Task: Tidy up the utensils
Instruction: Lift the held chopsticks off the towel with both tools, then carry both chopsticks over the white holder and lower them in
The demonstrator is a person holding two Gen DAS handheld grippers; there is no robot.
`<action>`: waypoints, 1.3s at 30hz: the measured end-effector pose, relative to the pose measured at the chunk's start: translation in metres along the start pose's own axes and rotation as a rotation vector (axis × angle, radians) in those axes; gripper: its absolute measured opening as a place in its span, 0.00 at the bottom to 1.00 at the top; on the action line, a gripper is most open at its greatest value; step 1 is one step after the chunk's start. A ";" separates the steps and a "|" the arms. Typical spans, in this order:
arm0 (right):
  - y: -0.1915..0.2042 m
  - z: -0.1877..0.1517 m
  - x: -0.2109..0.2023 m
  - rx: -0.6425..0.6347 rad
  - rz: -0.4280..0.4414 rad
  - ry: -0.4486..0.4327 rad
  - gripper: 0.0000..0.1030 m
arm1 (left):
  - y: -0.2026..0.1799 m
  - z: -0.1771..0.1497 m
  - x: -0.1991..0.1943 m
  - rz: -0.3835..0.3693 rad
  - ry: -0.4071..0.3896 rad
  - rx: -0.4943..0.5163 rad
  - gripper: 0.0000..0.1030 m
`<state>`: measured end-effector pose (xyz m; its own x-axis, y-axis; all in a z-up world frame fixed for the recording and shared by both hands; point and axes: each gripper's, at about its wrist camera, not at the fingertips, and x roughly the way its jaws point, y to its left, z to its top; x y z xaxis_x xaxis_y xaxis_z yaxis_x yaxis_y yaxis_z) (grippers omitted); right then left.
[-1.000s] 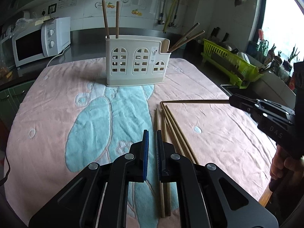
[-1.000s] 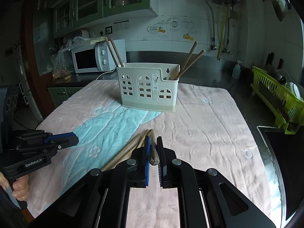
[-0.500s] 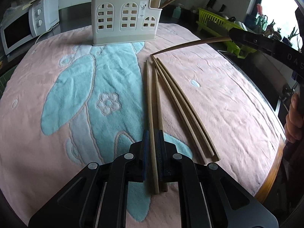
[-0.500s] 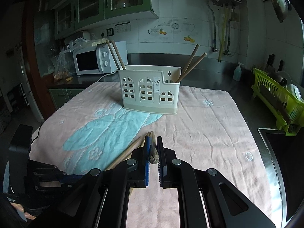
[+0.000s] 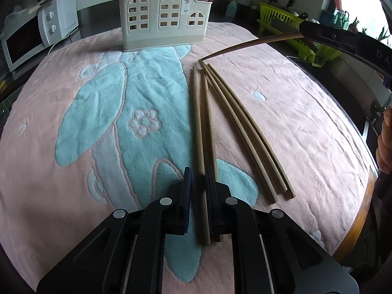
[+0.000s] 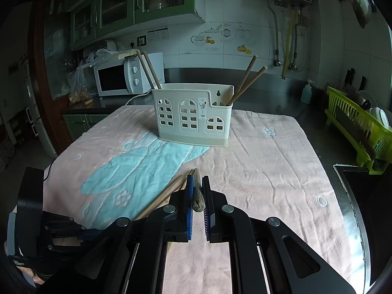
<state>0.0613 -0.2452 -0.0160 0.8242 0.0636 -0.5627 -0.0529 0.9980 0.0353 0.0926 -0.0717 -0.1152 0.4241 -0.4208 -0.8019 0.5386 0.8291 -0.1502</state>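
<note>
Five chopsticks (image 5: 235,122) are being seen on the towel (image 5: 73,183), long axes running toward the holder (image 5: 165,14); the left gripper (image 5: 198,181) is being spread astride one, best squared before closing. One chopstick (image 6: 196,193) is being pinched by the right gripper (image 6: 197,191), tip forward toward the holder (image 6: 193,115).

Five wooden chopsticks (image 5: 220,125) lie flat on the towel-covered table (image 5: 306,127), roughly parallel, thin tips toward the holder. A sixth chopstick (image 5: 250,42) is raised off the cloth, tip low near the other tips. The cream plastic utensil holder (image 6: 193,115) stands upright at the far end, arched cut-outs in front, with two chopsticks (image 6: 246,83) leaning in its right compartment and two (image 6: 148,69) at its left end.
</note>
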 end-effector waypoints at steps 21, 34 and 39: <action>-0.004 0.003 0.001 0.003 -0.001 -0.009 0.07 | -0.002 0.013 -0.005 0.041 -0.053 -0.018 0.06; -0.006 0.029 -0.006 -0.020 0.016 -0.057 0.07 | 0.008 0.057 -0.056 0.008 -0.266 -0.077 0.06; -0.006 0.039 -0.005 -0.027 0.033 -0.061 0.07 | 0.009 0.067 -0.060 0.013 -0.290 -0.070 0.06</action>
<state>0.0794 -0.2516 0.0185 0.8547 0.0974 -0.5099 -0.0951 0.9950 0.0305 0.1211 -0.0632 -0.0293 0.6265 -0.4888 -0.6071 0.4842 0.8544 -0.1883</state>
